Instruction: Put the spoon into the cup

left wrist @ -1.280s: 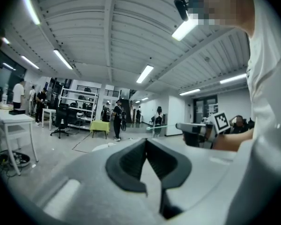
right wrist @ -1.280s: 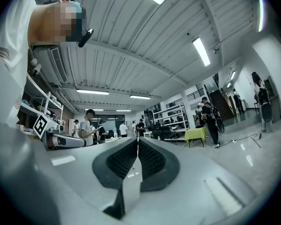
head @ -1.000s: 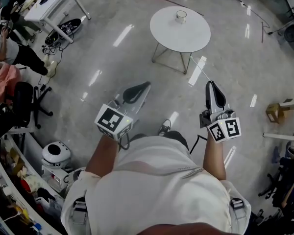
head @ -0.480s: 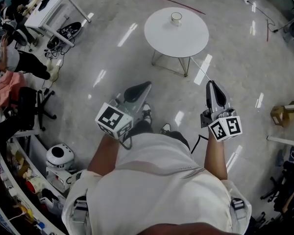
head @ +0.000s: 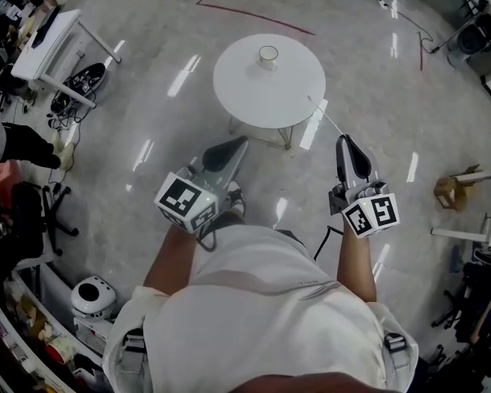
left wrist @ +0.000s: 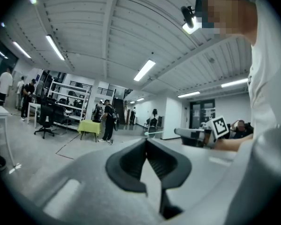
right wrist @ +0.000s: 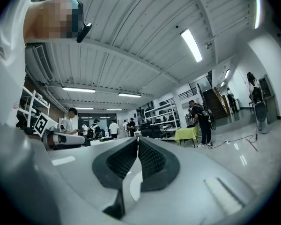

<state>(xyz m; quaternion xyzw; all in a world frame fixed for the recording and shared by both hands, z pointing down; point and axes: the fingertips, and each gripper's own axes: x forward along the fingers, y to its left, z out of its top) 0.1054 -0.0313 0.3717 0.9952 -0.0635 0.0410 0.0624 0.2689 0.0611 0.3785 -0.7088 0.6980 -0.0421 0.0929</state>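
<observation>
In the head view a small pale cup (head: 268, 54) stands near the far edge of a round white table (head: 269, 88), well ahead of both grippers. My right gripper (head: 342, 139) is shut on a thin white spoon (head: 326, 117), which sticks out forward toward the table's right edge. The left gripper view shows that spoon (left wrist: 157, 133) as a slim rod with a rounded end, held level out of the right gripper (left wrist: 196, 136). My left gripper (head: 239, 142) is shut with nothing in it, its jaws pressed together (left wrist: 146, 139). The right gripper's jaws (right wrist: 137, 138) are closed too; there the spoon is barely seen.
I am standing on a glossy grey floor. A white desk (head: 53, 35) and office chairs (head: 33, 211) are at the left, and a white rounded machine (head: 94, 297) is at the lower left. A cardboard box (head: 450, 191) lies at the right. Red tape (head: 254, 19) marks the floor beyond the table.
The table and cup have come nearer and slid left in the head view as the person walks toward them. Both grippers keep the same pose, with the spoon still held.
</observation>
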